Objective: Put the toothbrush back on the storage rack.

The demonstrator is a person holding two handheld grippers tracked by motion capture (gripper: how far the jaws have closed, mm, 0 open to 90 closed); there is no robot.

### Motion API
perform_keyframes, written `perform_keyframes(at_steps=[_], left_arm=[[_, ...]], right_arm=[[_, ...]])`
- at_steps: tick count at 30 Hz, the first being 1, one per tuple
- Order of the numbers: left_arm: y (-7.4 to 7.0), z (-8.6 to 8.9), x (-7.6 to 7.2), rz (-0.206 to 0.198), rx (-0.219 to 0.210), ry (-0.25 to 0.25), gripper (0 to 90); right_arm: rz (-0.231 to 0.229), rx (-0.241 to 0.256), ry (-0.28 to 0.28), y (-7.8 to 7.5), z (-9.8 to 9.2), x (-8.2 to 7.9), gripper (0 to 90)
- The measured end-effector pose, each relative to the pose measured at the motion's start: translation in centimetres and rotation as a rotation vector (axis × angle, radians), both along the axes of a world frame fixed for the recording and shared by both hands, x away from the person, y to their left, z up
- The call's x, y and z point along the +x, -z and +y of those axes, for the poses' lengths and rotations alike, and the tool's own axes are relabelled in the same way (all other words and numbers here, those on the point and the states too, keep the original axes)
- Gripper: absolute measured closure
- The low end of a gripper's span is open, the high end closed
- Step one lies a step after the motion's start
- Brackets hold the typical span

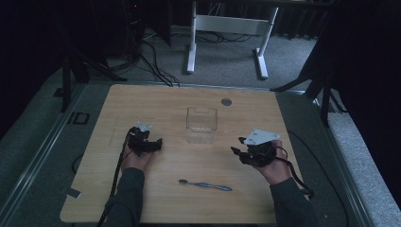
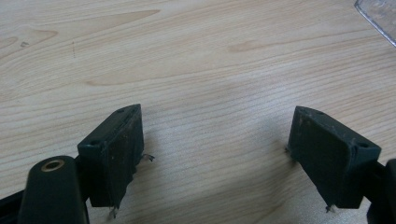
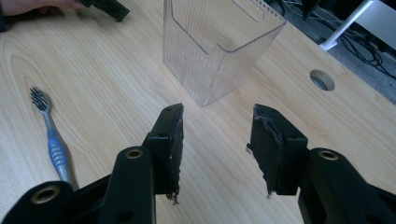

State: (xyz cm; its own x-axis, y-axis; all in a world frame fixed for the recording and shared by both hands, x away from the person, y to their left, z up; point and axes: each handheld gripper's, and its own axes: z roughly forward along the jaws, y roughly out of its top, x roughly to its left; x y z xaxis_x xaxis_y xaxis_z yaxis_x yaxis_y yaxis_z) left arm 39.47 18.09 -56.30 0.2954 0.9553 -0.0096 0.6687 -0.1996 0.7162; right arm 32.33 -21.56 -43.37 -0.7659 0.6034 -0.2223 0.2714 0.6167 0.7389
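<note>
A blue-and-grey toothbrush (image 1: 206, 185) lies flat near the table's front edge, bristles to the left; the right gripper view has the toothbrush (image 3: 52, 140) at its left. A clear plastic box (image 1: 202, 124) stands upright mid-table, and the same box (image 3: 218, 43) rises just beyond the right gripper's jaws. My left gripper (image 1: 152, 144) rests low on the wood left of the box, open and empty (image 2: 215, 154). My right gripper (image 1: 239, 151) sits right of the box, open, holding nothing (image 3: 217, 149).
The wooden table (image 1: 142, 101) has a round cable hole (image 1: 226, 101) at the back, also seen as a hole (image 3: 322, 80) past the box. A white desk frame (image 1: 227, 28) and cables stand on the floor behind.
</note>
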Motion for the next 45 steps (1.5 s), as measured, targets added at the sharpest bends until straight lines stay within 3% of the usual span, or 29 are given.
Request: perform_keyframes(at_steps=[12,23,26,45], left_arm=[[0.0,0.0,0.0,0.000,0.000,0.000,18.6],[0.0,0.0,0.0,0.000,0.001,0.001,18.6],[0.0,0.0,0.0,0.000,0.001,0.001,18.6],[0.0,0.0,0.1,0.000,0.000,0.001,18.6]], right_arm=[[-0.023,-0.014,-0.050,-1.3,1.2,-0.1,54.1],[-0.017,-0.069,-0.115,-1.7,2.3,-0.3,56.9],[-0.016,-0.086,-0.132,-1.8,2.5,-0.3,61.2],[-0.020,-0.101,-0.167,-2.8,3.4,-0.5,63.5]])
